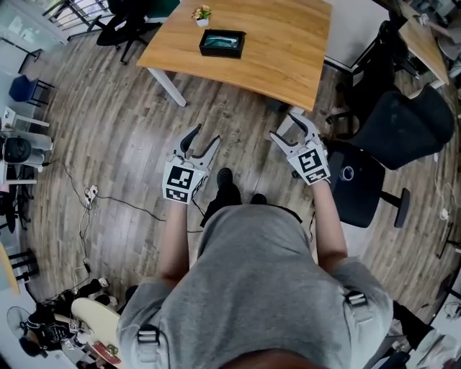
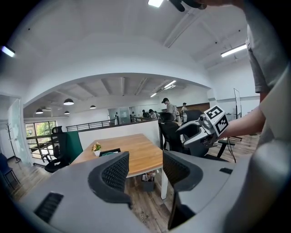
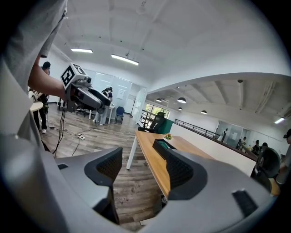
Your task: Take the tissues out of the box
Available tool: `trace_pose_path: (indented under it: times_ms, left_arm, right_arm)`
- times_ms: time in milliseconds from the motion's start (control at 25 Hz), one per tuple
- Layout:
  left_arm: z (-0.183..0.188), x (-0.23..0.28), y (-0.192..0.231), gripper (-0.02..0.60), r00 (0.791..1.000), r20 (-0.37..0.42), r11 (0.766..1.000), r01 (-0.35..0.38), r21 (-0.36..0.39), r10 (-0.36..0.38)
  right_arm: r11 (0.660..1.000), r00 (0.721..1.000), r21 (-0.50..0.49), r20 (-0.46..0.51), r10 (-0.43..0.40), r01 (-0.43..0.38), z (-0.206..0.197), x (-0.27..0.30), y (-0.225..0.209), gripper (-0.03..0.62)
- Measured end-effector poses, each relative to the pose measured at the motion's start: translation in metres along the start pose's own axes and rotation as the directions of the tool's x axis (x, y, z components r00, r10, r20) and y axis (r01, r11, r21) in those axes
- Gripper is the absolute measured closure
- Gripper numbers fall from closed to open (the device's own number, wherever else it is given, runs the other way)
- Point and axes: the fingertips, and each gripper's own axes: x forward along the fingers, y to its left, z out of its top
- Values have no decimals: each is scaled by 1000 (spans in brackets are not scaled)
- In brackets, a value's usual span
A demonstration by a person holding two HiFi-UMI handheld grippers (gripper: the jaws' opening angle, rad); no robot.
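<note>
We note bright, even white light. Sources: ceiling strip lights (image 3: 125,58), round lamps (image 2: 69,102) far back, window (image 2: 38,132) far left. Faint, soft shadow under counter (image 1: 252,50). Heavy fisheye bending, black corners. Left hand-held gripper (image 2: 144,170), near lens, slightly soft.

Black box (image 1: 222,42), seemingly teal inside; tan table (image 1: 288,50).

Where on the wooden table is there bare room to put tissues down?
The light wooden tabletop is bare right of the black rectangular box, out to its right edge, and along the near edge. The only crowding is at the far left, where the small potted plant stands close behind the box.
</note>
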Motion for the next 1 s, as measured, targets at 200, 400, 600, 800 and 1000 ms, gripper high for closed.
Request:
trace_pose_path:
  times_ms: [200,400,600,800,1000]
  left_arm:
    - [-1,4,32,337,1000,0,1000,13,-4,-13]
    - [0,12,70,337,1000,2,1000,24,-1,-24]
    - [-5,21,106,338,999,-2,999,38,-6,-38]
    - [-10,35,136,337,998,0,998,59,-6,-59]
    - [-14,45,165,337,997,3,997,76,-2,-76]
  right_arm:
    - [1000,1000,6,-18,-15,16,8,27,0,283]
    - [1000,999,1,-34,-24,24,21,61,-4,284]
    - [1000,998,-5,-52,-23,23,29,96,-4,286]
    - [1000,997,-5,-70,-29,29,31,128,-8,289]
    - [999,996,-5,-78,-44,44,38,157,-14,290]
